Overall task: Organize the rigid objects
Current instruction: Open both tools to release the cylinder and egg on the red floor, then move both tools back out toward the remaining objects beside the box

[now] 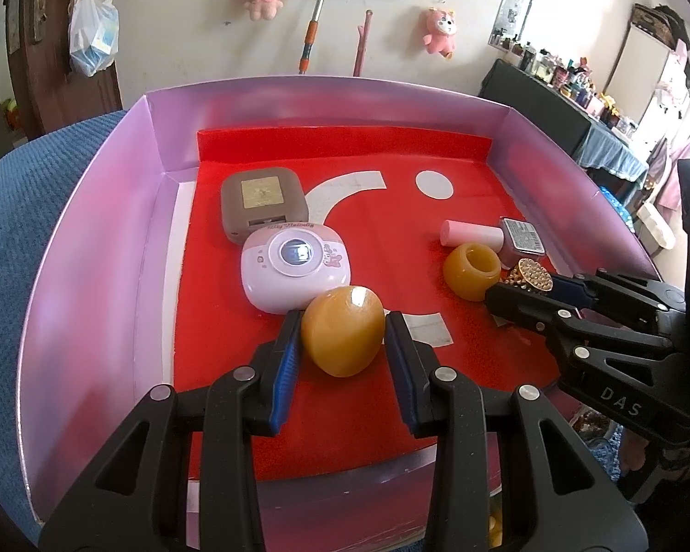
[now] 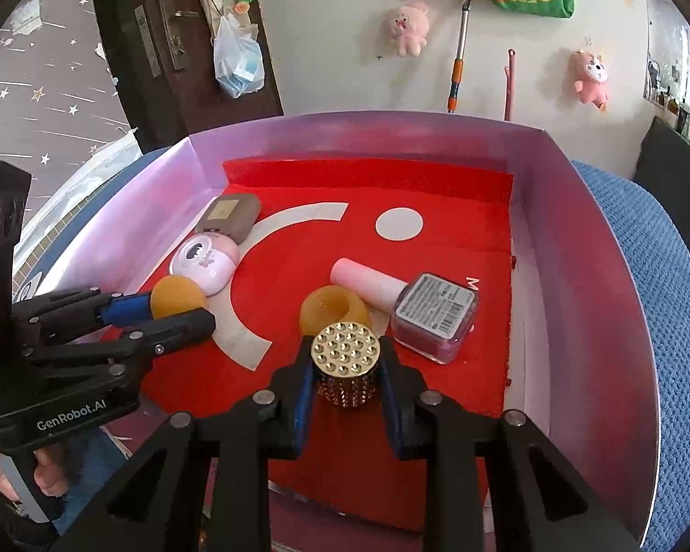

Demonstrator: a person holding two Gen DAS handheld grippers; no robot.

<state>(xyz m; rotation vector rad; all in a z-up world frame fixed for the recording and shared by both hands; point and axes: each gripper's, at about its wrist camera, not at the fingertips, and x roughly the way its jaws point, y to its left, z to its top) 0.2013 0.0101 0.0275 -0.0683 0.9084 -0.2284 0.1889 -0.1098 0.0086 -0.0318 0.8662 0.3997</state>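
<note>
My left gripper (image 1: 342,329) is shut on an amber egg-shaped stone (image 1: 343,330), low over the red mat of the pink box (image 1: 92,248); it also shows in the right wrist view (image 2: 178,296). My right gripper (image 2: 345,363) is shut on a gold studded cylinder (image 2: 346,359), also seen in the left wrist view (image 1: 531,273). An amber hollow ring-pot (image 2: 333,310) sits just beyond it, with a pink tube (image 2: 368,283) and a square pink jar (image 2: 434,317) beside it.
A white-pink round-faced gadget (image 1: 296,264) and a brown square case (image 1: 263,204) lie at the mat's left, just beyond the stone. The box walls (image 2: 589,285) rise on all sides. The box rests on a blue knitted cloth (image 2: 667,276).
</note>
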